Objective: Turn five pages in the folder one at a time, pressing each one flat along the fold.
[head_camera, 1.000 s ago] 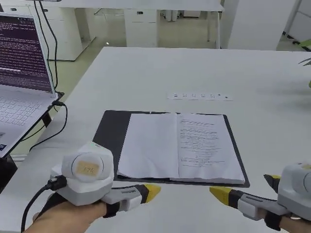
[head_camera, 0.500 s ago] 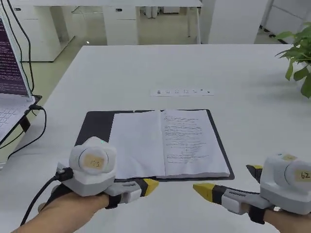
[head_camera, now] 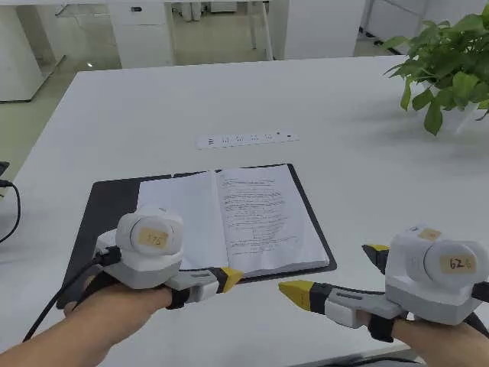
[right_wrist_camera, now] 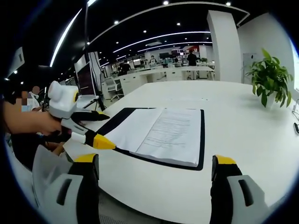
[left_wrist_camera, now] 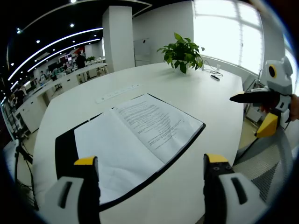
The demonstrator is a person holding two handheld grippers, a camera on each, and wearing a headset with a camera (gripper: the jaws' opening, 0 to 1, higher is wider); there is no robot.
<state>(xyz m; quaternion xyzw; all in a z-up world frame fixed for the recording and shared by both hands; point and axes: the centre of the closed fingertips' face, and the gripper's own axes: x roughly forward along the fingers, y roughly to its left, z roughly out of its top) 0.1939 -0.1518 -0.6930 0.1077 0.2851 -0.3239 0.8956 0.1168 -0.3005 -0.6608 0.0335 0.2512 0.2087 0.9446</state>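
We found the black folder (head_camera: 107, 210) lying open and flat on the white surface (head_camera: 344, 153), toward its near left part. A blank page (head_camera: 187, 218) lay on the left of the fold and a printed page (head_camera: 260, 214) on the right. The left gripper (left_wrist_camera: 150, 160) hovered at the folder's near edge, on the left side. Its jaws stood wide apart and gripped nothing, and in the head view one yellow tip sat just at the folder's near edge. The right gripper (head_camera: 334, 271) hung off the folder's near right corner, apart from it. Its jaws were also spread wide and empty, and they pointed left toward the other gripper. Beyond the folder's far edge lay a white power strip (head_camera: 246, 139). A green potted plant (head_camera: 447, 65) stood at the far right.
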